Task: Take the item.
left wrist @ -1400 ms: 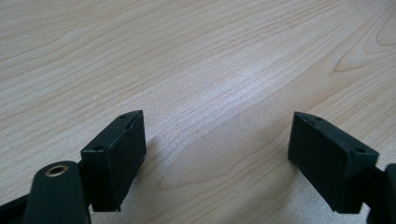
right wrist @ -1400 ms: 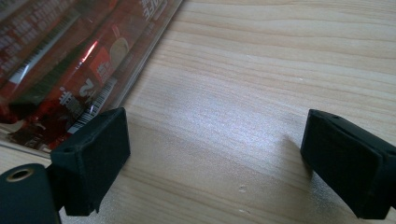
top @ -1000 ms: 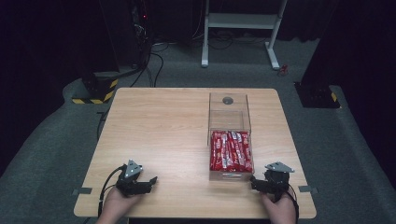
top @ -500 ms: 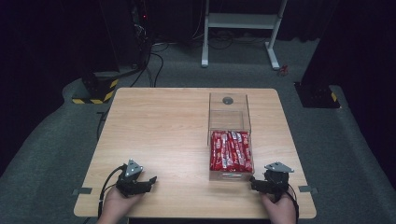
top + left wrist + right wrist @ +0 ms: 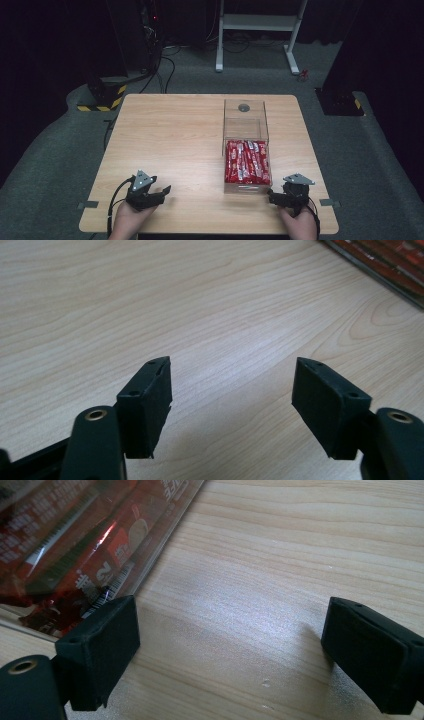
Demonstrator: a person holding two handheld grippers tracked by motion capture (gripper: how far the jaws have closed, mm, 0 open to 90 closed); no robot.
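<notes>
Red packets (image 5: 247,161) in clear box (image 5: 245,117), print unreadable; we hold left gripper (image 5: 159,194) narrowing, empty; right gripper (image 5: 273,196) open

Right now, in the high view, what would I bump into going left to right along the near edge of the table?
Left gripper → clear box of red packets → right gripper.

Floor: grey carpet (image 5: 60,150) is lying all around the worktop.
Worktop: pale wood (image 5: 170,135) is catching even overhead light.
Back: a white frame stand (image 5: 260,22) is standing behind, cables (image 5: 165,60) trailing beside it.
Surroundings: darkness is swallowing the walls.
Corners: yellow-black striped bases (image 5: 102,97) are sitting at the sides.
</notes>
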